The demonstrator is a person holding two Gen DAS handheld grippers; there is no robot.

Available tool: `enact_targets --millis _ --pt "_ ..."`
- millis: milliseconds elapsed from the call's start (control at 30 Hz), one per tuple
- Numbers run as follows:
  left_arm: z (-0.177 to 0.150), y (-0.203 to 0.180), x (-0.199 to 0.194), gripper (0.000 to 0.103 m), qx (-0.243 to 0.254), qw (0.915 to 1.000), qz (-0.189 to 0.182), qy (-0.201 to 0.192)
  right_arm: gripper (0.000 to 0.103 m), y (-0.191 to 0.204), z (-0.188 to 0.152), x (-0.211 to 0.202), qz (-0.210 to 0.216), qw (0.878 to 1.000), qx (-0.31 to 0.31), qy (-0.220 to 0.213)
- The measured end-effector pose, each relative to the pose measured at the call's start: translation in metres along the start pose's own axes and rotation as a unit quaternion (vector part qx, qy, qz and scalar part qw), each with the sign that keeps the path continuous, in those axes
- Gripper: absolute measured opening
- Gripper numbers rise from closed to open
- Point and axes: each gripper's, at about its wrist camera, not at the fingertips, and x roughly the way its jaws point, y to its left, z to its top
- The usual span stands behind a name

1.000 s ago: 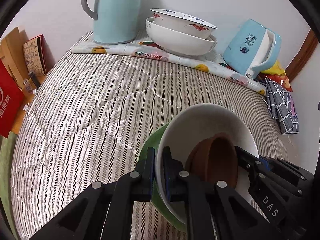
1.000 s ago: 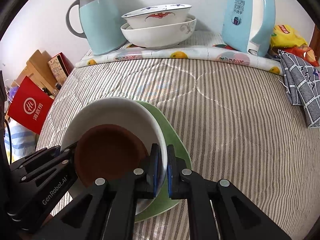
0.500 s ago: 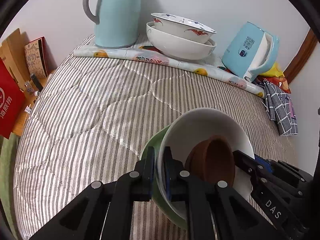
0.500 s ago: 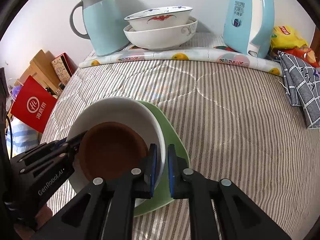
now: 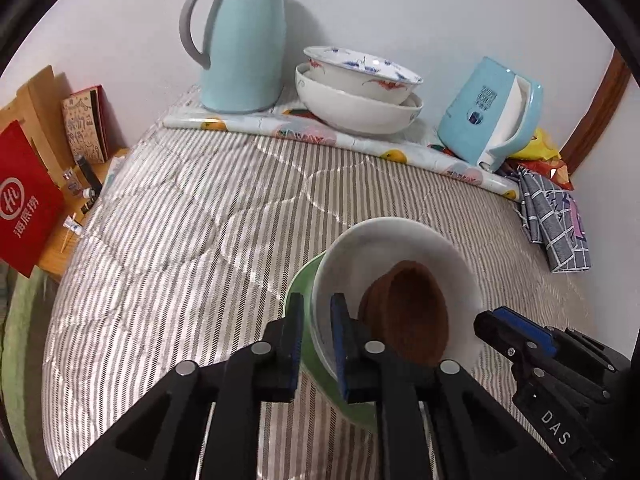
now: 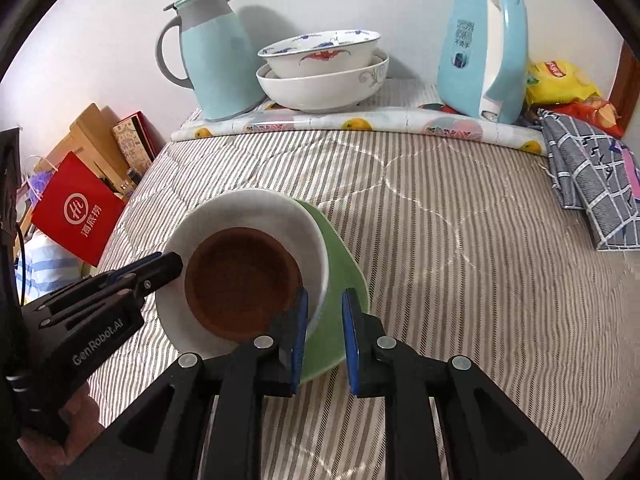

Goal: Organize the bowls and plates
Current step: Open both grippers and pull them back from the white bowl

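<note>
On the striped quilt sits a stack: a green plate (image 5: 306, 276) (image 6: 344, 256), a white bowl (image 5: 400, 240) (image 6: 248, 208) on it, and a small brown bowl (image 5: 408, 312) (image 6: 240, 276) inside that. My left gripper (image 5: 317, 305) straddles the near rims of the white bowl and the plate. Its jaws are opening, and gaps show beside the pads. On the stack's opposite side my right gripper (image 6: 325, 300) straddles the same two rims, its jaws also opening and clear of them. Each gripper also shows in the other's view: right gripper (image 5: 500, 326), left gripper (image 6: 168, 262).
Against the back wall stand a pale blue thermos jug (image 5: 240, 40), two nested white bowls (image 5: 360, 100) and a blue kettle (image 5: 492, 116), on a rolled fruit-print cloth (image 5: 320, 134). A checked cloth (image 6: 592, 184) lies at the right edge. A red bag (image 6: 76, 216) stands off the left edge.
Both grippers' jaws have parted from the rims they were pinching. Both have drawn up and back a little, so the stack looks smaller and farther away.
</note>
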Motion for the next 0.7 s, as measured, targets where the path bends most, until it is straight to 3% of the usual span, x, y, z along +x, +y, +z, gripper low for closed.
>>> enact_targets --millis 167,367,433,500,700 --pt "-0.004 -0.009 -0.025 0.023 0.005 0.9997 -0.005 -0.021 0.023 -0.009 -0.008 -0.025 -0.008 1.000 0.005 -0.017" --pt "-0.014 -0.035 -0.055 0.035 0.020 0.9986 -0.017 -0.047 0.045 -0.026 -0.021 -0.070 -0.034 0.998 0.011 -0.058" --pt "-0.018 -0.043 -0.064 0.041 0.022 0.9979 -0.022 -0.056 0.060 -0.031 -0.026 -0.084 -0.054 0.996 0.012 -0.068" --pt "-0.024 -0.053 -0.075 0.049 0.027 0.9971 -0.027 -0.067 0.067 -0.037 -0.031 -0.099 -0.067 0.995 0.015 -0.079" --pt "-0.041 -0.078 -0.103 0.061 0.042 0.9945 -0.032 -0.090 0.073 -0.054 -0.051 -0.135 -0.084 0.992 0.031 -0.094"
